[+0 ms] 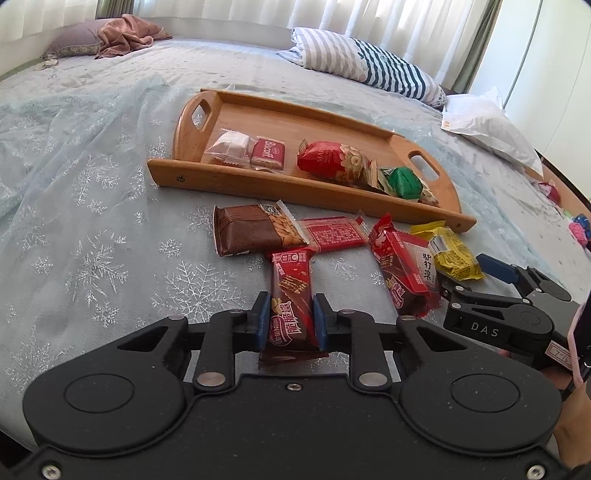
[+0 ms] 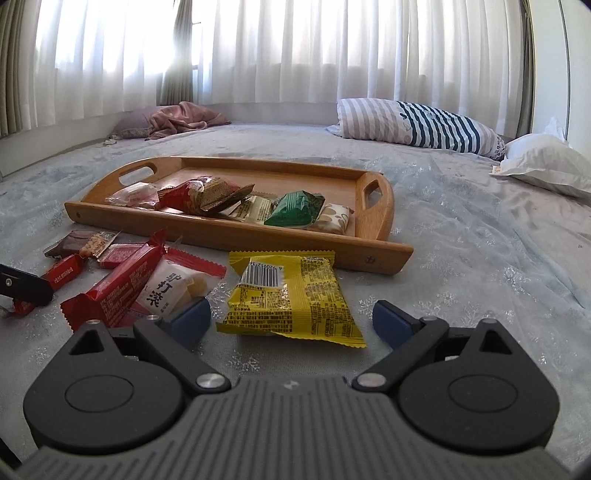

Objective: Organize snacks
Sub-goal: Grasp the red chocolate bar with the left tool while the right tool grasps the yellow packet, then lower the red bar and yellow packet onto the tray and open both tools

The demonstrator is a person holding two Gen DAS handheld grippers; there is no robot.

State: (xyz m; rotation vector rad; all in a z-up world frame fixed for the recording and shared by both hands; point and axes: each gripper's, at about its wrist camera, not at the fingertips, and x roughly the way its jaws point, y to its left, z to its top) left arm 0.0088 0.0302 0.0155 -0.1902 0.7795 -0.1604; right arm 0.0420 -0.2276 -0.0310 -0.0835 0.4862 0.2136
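My left gripper (image 1: 291, 315) is shut on a dark red snack bar (image 1: 290, 291) that lies on the bed. My right gripper (image 2: 291, 319) is open, its pads on either side of the near end of a yellow snack packet (image 2: 286, 295); the packet also shows in the left wrist view (image 1: 452, 253). A wooden tray (image 1: 240, 179) (image 2: 229, 232) holds several snacks, among them a red bag (image 1: 332, 158) and a green packet (image 1: 404, 181) (image 2: 295, 208). Loose beside it lie a brown bar (image 1: 251, 229), a flat red packet (image 1: 334, 232) and a red-and-white pack (image 1: 406, 269) (image 2: 147, 284).
Everything lies on a grey-blue bedspread (image 1: 92, 221) with snowflake print. A striped pillow (image 1: 369, 62) (image 2: 413, 123) and a white pillow (image 2: 543, 162) lie at the far right. A pink cloth (image 1: 127, 35) lies on a pillow far left. White curtains (image 2: 295, 48) hang behind.
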